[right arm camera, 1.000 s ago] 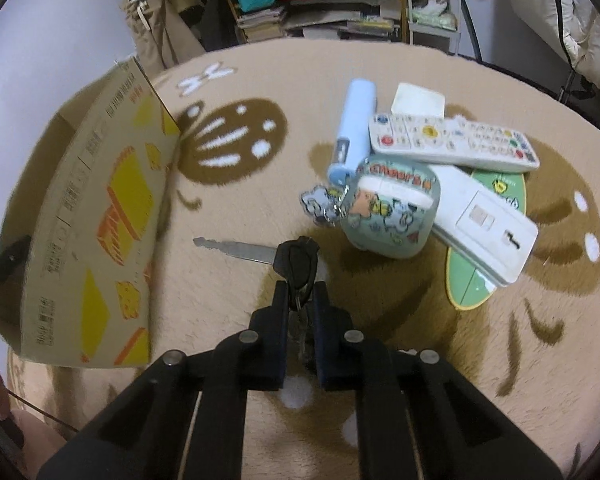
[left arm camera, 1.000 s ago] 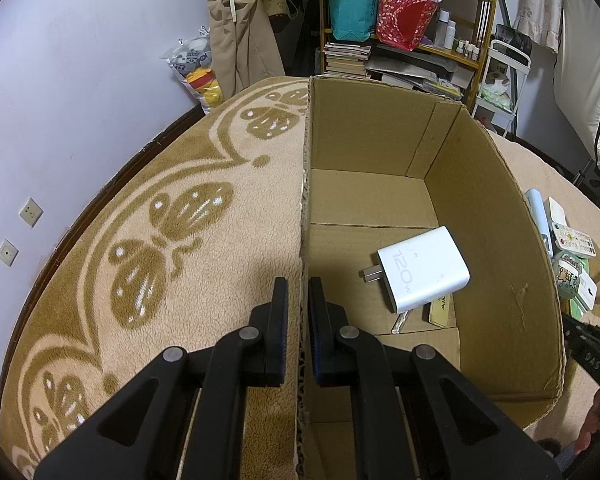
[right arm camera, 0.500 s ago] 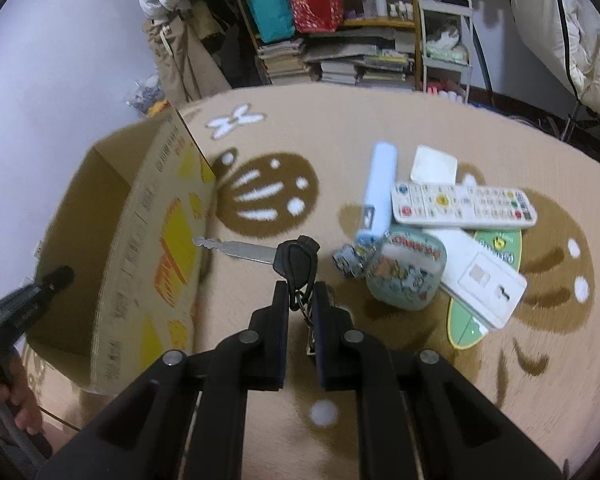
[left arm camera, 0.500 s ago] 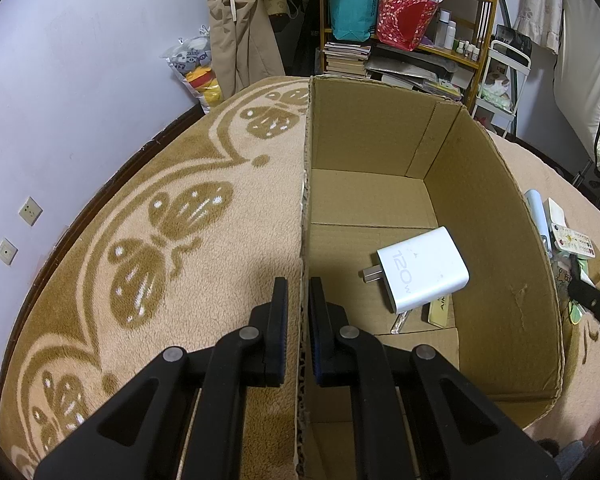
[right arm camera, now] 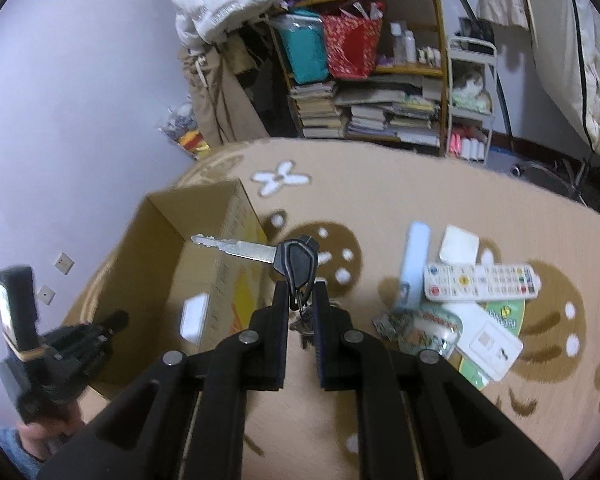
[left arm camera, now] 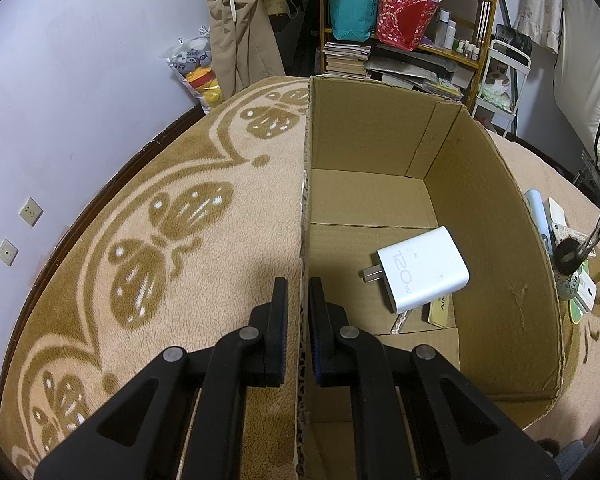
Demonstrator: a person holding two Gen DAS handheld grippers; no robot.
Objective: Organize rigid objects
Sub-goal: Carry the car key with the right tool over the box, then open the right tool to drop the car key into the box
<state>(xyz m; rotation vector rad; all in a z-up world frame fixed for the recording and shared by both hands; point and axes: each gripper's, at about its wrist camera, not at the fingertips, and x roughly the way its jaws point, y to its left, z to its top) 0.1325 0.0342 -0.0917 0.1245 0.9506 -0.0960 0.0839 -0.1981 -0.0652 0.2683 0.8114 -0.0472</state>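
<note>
My left gripper [left arm camera: 298, 288] is shut on the left wall of an open cardboard box [left arm camera: 380, 152]. A white charger [left arm camera: 422, 268] lies on the box floor. My right gripper [right arm camera: 300, 292] is shut on a black-headed key [right arm camera: 296, 260] with its ring, held in the air above the carpet beside the box [right arm camera: 220, 272]. The key's blade points left over the box. The key also shows in the left wrist view [left arm camera: 570, 254] past the box's right wall. The left gripper shows at the lower left of the right wrist view [right arm camera: 116, 318].
On the carpet to the right lie a white remote [right arm camera: 480, 282], a light blue tube [right arm camera: 414, 258], a white square pad [right arm camera: 460, 246], a cartoon-printed case [right arm camera: 428, 330] and a white wall plate [right arm camera: 490, 342]. A cluttered bookshelf [right arm camera: 380, 80] stands behind.
My right gripper has lifted the key off the carpet and carried it up and left toward the box. The left gripper has stayed clamped on the box wall.
</note>
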